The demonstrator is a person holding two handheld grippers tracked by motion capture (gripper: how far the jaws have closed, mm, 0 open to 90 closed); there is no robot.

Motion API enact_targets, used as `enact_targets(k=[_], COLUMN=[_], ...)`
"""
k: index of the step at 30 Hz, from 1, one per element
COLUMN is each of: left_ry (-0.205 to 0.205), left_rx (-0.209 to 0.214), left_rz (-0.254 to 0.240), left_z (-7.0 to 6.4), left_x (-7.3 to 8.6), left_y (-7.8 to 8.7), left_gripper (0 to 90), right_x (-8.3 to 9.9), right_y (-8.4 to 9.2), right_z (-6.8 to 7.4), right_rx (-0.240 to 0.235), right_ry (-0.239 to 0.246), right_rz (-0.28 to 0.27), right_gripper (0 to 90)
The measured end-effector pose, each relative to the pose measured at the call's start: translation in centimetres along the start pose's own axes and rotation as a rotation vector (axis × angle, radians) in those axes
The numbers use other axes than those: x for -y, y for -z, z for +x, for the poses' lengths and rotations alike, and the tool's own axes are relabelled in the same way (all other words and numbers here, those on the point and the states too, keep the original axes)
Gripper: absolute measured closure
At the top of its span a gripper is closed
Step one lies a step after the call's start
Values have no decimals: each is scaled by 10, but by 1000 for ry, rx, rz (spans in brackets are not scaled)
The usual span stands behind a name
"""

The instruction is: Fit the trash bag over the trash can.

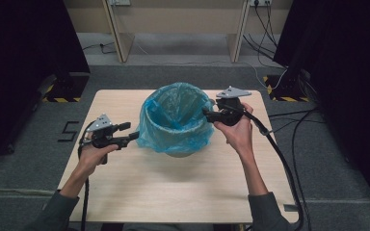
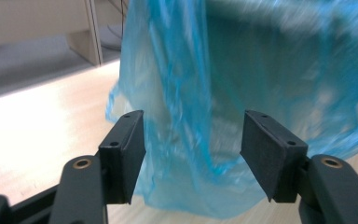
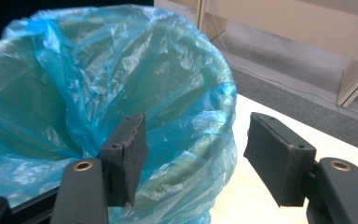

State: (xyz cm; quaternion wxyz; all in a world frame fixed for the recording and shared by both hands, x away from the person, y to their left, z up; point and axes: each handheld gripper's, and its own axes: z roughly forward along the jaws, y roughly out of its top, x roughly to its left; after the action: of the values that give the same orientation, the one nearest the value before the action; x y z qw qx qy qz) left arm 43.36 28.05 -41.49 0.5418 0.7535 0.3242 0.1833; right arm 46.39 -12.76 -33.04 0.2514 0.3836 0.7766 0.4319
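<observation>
A small bin lined with a blue plastic bag [image 1: 176,120] stands at the middle of the wooden table [image 1: 139,192]. The bag's edge folds over the rim and hangs down the outside. My left gripper [image 1: 130,131] is at the bin's left side, held by a hand. In the left gripper view the jaws [image 2: 193,149] stand open, and the hanging bag [image 2: 214,93] lies just beyond the pads without touching them. My right gripper [image 1: 209,108] is at the bin's right rim. Its jaws [image 3: 196,154] are open astride the bag's rim [image 3: 205,126], pads clear of the plastic.
Pale wooden furniture legs [image 1: 118,33] stand on the grey floor behind the table. Cables [image 1: 294,139] run across the floor at the right, and the right gripper's cable trails over the table's right edge. Black drapes flank both sides. A black "5" mark [image 1: 68,131] lies left.
</observation>
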Motion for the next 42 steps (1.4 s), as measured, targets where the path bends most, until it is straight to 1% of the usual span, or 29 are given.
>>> enact_targets(k=[3, 4, 6, 7, 8, 9, 11, 12, 14, 15, 18, 21, 25, 28, 30, 32, 34, 35, 36, 39, 41, 42], left_ry=[-22, -26, -31, -40, -48, -46, -25, -17, -24, -37, -60, -72, -68, -60, -59, -70, -80, -85, -81, -48, -43, -34], left_rx=[-14, -15, -15, -16, -11, -3, 44, 57, 56, 55, 58, 60, 66, 49, 52, 51, 41, 30, 25, 10, -2, -6], left_rz=[-19, -23, -27, -21, -12, -10, 3, 5, 15, 25, 47, 79, 125, 154, 166, 198, 214, 225, 230, 254, 274, 303], left_z=[0, 1, 3, 3, 3, 3, 4, 4, 3, 2, -3, -8, -10, -12, -15, -20, -23, -24, -23, -18, -16, -15], left_x=[-19, -28, -41, -49, -59, -64, -80, -87, -98, -104, -119, -133, -146, -154, -158, -162, -165, -166, -167, -165, -162, -162], left_y=[6, 7, 6, 4, 0, -2, -11, -15, -23, -28, -43, -61, -85, -104, -115, -126, -134, -138, -141, -152, -157, -160], left_gripper=[378, 375, 369, 368, 369, 369, 372, 373, 371, 369, 363, 353, 343, 341, 343, 340, 336, 330, 325, 330, 330, 330], right_x=[3, 5, 10, 12, 15, 19, 25, 30, 38, 41, 55, 70, 88, 97, 103, 109, 110, 111, 111, 110, 110, 110], right_y=[11, 14, 22, 24, 26, 29, 33, 36, 40, 41, 44, 44, 44, 45, 45, 45, 45, 45, 46, 47, 47, 46], right_z=[0, -1, -2, -2, -1, -1, -1, -1, -1, 0, 1, 2, 3, 1, -1, -4, -7, -8, -9, -9, -9, -9], right_rx=[5, 9, 13, 12, 12, 7, 2, -3, -2, 1, 19, 15, 12, 13, 9, 12, 13, 17, 20, 15, 12, 10], right_ry=[-1, -3, -5, -7, -7, -11, -11, -8, -17, -22, -23, -47, -66, -85, -101, -120, -119, -129, -130, -132, -128, -128], right_rz=[-15, -19, -25, -26, -24, -23, -30, -31, -41, -43, -44, -45, -39, -45, -49, -55, -43, -48, -54, -60, -60, -61], right_gripper=[375, 374, 374, 373, 372, 372, 369, 366, 364, 363, 361, 361, 361, 361, 360, 360, 360, 360, 360, 360, 360, 360])
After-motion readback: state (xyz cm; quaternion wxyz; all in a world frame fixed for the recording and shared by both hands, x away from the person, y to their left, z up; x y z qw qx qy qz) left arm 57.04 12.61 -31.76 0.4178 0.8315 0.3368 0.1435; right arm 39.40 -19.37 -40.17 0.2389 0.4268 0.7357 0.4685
